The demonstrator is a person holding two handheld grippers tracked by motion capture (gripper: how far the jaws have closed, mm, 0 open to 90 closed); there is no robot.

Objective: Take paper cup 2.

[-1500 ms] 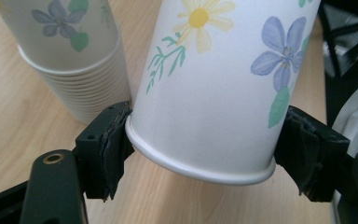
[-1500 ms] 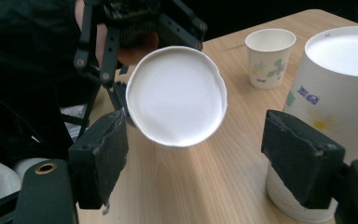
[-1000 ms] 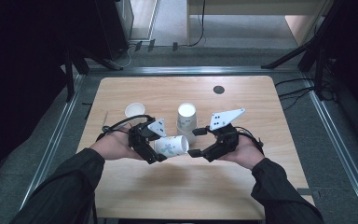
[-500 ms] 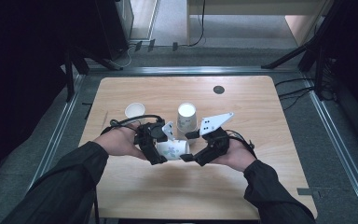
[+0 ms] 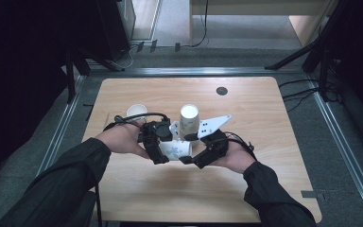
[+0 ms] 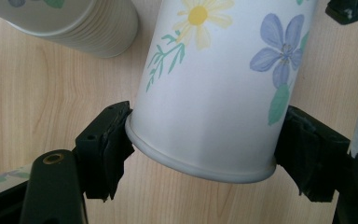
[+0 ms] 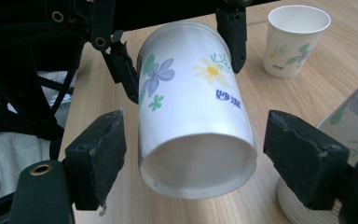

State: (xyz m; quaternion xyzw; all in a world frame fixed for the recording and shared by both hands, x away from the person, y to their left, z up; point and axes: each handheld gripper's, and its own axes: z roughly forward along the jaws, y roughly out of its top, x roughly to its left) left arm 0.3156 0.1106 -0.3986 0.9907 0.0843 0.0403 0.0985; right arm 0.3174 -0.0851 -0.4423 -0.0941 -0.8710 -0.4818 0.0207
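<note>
A white paper cup with flower print [image 5: 177, 150] [image 6: 223, 84] [image 7: 191, 121] lies on its side just above the wooden table [image 5: 264, 123]. My left gripper [image 5: 165, 150] [image 6: 205, 158] is shut on its rolled rim end, and its fingers [image 7: 233, 32] press the cup from both sides. My right gripper [image 5: 190, 151] [image 7: 193, 154] faces it with a jaw on each side of the cup's base end. Gaps show between its pads and the cup. Its jaws have just been closing with the cup between them.
An upside-down stack of matching cups [image 5: 189, 119] [image 6: 74, 23] [image 7: 354, 126] stands right behind the grippers. A single upright cup [image 5: 136, 112] [image 7: 296, 39] stands at the left. A small black disc [image 5: 221, 91] lies near the far edge.
My right gripper has moved left up to the held cup, so its jaws now flank the base end. The left hand with the cup shifted slightly.
</note>
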